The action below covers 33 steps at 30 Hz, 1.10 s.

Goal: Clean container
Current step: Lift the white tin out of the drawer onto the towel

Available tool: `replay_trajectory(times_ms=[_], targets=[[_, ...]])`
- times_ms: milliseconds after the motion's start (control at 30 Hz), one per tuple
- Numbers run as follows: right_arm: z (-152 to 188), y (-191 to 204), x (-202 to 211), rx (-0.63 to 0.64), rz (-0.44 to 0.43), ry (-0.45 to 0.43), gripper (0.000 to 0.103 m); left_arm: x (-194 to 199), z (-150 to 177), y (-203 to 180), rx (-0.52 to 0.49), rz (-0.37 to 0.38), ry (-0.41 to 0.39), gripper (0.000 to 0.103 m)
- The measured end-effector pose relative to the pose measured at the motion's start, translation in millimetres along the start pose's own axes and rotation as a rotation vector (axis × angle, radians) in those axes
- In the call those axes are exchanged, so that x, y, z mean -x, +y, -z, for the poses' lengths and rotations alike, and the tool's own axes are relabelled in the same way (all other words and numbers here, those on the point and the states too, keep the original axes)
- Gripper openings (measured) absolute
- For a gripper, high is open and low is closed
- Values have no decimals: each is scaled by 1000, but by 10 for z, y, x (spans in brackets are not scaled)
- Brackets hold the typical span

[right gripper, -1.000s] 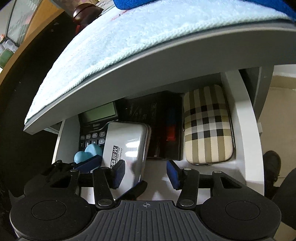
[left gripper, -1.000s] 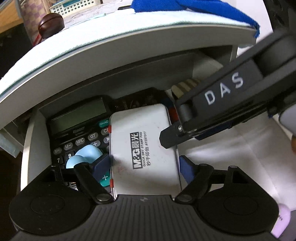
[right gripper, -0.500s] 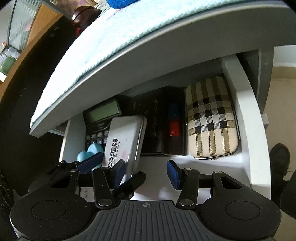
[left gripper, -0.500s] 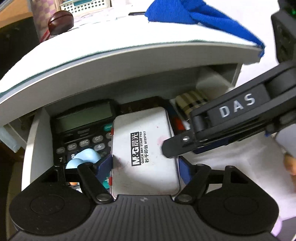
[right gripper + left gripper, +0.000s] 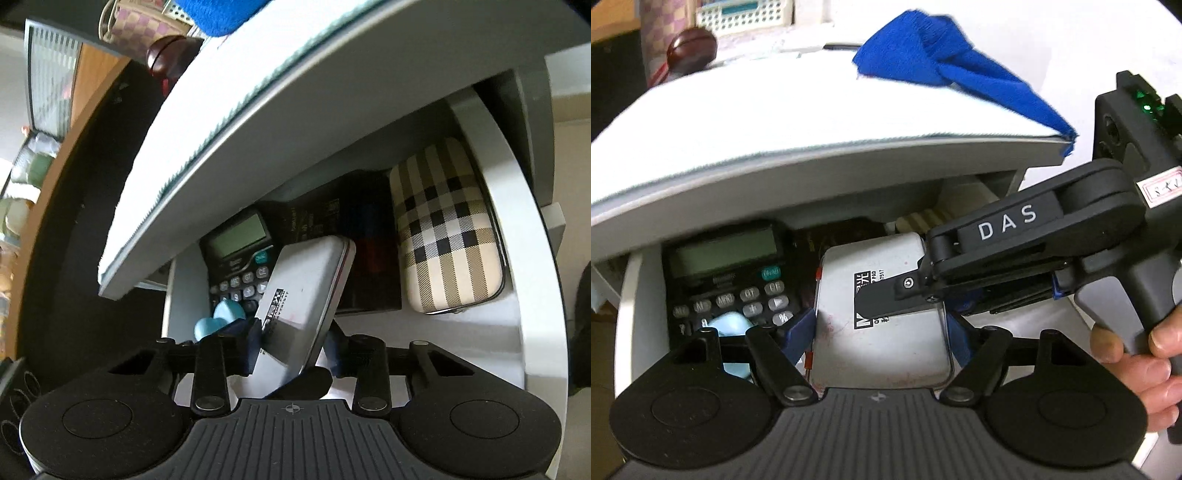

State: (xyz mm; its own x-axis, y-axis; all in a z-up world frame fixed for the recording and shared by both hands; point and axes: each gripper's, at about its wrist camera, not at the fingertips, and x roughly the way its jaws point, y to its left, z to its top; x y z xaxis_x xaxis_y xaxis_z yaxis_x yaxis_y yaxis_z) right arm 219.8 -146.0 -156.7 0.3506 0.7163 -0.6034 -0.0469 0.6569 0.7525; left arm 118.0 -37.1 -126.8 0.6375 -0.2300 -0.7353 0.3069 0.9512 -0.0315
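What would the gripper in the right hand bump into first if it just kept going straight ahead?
Most likely the silver stamp pad tin. It already sits tilted between the right gripper fingers, whose jaws are closing on it. Behind the tin lie a calculator and a dark box; depth is hard to judge.

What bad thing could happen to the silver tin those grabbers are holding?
The silver tin is tilted up out of the drawer, gripped by the left gripper across its sides. It might slip and drop onto the calculator below. The right gripper is closing over one end; squeezing unevenly could twist it loose. Red smudges on the lid could smear.
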Motion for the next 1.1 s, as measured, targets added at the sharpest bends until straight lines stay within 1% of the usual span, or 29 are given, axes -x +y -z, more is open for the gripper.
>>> replay_trajectory(times_ms=[133,300,467,567,667,767,800,833,867,900,1000,1100], targets=[[26,10,107,-25,-60,-20,34,127,-44,-38,-21,12,-20,80],[118,46,317,-37,-99,-41,32,284,-73,-143,-52,15,-39,81],[202,61,588,-48,-123,-53,31,483,-32,-324,-144,-5,-66,81],[278,114,677,-46,-128,-61,30,567,-11,-336,-130,11,-56,81],[346,142,780,-42,-153,-59,24,662,23,-346,-124,21,-57,81],[382,209,865,-21,-168,-57,23,805,35,-355,-124,21,-77,80],[391,227,885,-16,-175,-57,22,854,31,-357,-125,22,-85,79],[392,245,905,-14,-184,-57,20,897,21,-359,-126,30,-93,67],[390,261,926,-11,-191,-58,18,939,9,-361,-127,36,-101,66],[388,276,947,-9,-198,-59,19,969,-7,-370,-131,29,-108,66],[346,328,972,-12,-227,-83,18,1009,-51,-417,-171,-35,-134,66],[269,394,954,-6,-252,-86,18,1049,-104,-405,-190,-67,-167,67]])
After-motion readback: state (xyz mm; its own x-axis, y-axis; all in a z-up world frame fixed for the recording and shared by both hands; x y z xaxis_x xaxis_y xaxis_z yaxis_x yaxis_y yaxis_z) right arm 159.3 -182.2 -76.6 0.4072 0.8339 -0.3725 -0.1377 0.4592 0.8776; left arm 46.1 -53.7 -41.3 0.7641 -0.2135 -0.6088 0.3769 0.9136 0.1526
